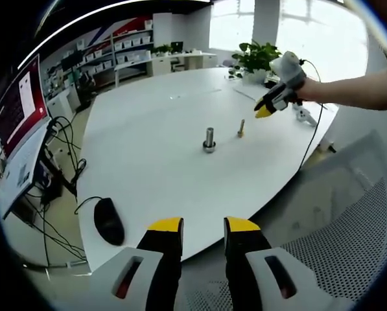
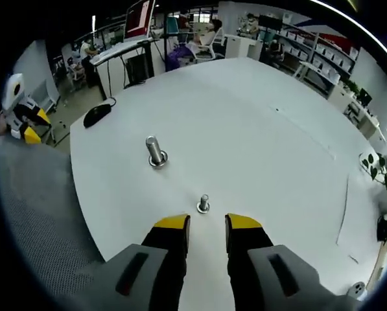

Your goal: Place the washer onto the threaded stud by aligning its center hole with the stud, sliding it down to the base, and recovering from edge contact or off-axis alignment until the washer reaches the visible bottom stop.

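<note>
Presently both grippers are open and empty, the right gripper [image 2: 207, 228] nearer, just short of the small upright brass-toned threaded stud [image 2: 203, 204] by the white worktop [image 2: 258, 142] edge, beside the larger steel bolt [image 2: 155, 152]; washer indiscernible.

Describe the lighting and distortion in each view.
Left gripper view: bright windows wash out the top right, fisheye curves the white table edge. Right gripper view: even lighting, the stud sharp with little shadow, table edges bowed by the lens.
</note>
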The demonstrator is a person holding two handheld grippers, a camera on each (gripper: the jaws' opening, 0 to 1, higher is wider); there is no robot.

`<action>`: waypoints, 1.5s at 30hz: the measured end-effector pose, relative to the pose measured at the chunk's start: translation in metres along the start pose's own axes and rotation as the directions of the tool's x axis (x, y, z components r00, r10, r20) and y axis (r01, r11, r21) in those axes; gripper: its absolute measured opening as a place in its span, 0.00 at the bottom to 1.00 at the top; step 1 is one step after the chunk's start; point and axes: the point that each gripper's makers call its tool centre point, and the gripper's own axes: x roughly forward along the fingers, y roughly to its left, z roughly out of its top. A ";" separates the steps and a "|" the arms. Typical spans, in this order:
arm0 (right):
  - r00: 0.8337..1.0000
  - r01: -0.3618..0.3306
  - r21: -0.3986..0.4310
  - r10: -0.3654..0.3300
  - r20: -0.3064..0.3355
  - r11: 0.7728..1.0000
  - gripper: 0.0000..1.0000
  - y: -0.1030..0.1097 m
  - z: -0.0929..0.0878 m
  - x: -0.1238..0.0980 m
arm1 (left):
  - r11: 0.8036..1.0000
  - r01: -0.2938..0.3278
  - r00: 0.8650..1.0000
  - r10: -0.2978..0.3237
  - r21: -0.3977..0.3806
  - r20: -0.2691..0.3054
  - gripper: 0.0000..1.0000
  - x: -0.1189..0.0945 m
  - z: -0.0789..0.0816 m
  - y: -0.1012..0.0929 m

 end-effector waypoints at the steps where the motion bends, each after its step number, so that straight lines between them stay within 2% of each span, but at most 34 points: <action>1: 1.000 0.000 0.006 0.000 0.011 1.000 0.24 0.002 0.000 -0.003 | 1.000 0.000 1.000 0.000 -0.001 0.001 0.23 0.000 0.000 0.000; 8: 0.996 -0.012 0.048 0.008 0.085 0.999 0.24 0.019 -0.002 -0.023 | 1.000 0.000 1.000 0.000 0.000 -0.002 0.23 0.000 0.000 0.000; 14: 0.994 0.005 0.024 -0.008 0.113 1.000 0.24 0.029 -0.006 -0.038 | 1.000 0.001 1.000 -0.001 0.003 -0.007 0.23 0.000 -0.001 -0.001; 16: 0.991 -0.011 0.068 0.002 0.137 0.998 0.24 0.033 -0.006 -0.043 | 1.000 0.000 1.000 0.000 0.000 -0.005 0.23 0.000 -0.001 0.000; 24: 0.978 -0.020 0.130 -0.008 0.210 0.991 0.24 0.042 -0.002 -0.063 | 1.000 0.000 1.000 0.000 0.000 -0.009 0.24 0.000 -0.001 -0.001; 28: 0.975 -0.012 0.141 -0.020 0.219 0.990 0.24 0.046 -0.008 -0.070 | 1.000 0.004 1.000 -0.004 0.007 -0.015 0.24 0.000 -0.002 -0.002; 31: 0.973 -0.030 0.175 -0.011 0.232 0.984 0.24 0.053 -0.010 -0.076 | 1.000 0.004 1.000 -0.004 0.001 -0.009 0.24 0.000 -0.001 -0.002; 34: 0.973 -0.033 0.164 -0.006 0.231 0.986 0.24 0.064 -0.014 -0.082 | 1.000 0.006 1.000 -0.006 0.002 -0.010 0.24 0.000 -0.001 -0.002; 36: 0.968 -0.040 0.164 -0.003 0.252 0.986 0.24 0.069 -0.014 -0.087 | 1.000 0.007 1.000 -0.007 0.005 -0.012 0.24 0.000 -0.002 -0.003; 45: 0.956 -0.076 0.259 -0.003 0.293 0.963 0.26 0.084 -0.016 -0.100 | 1.000 0.013 1.000 -0.013 0.002 -0.004 0.24 0.000 0.000 -0.003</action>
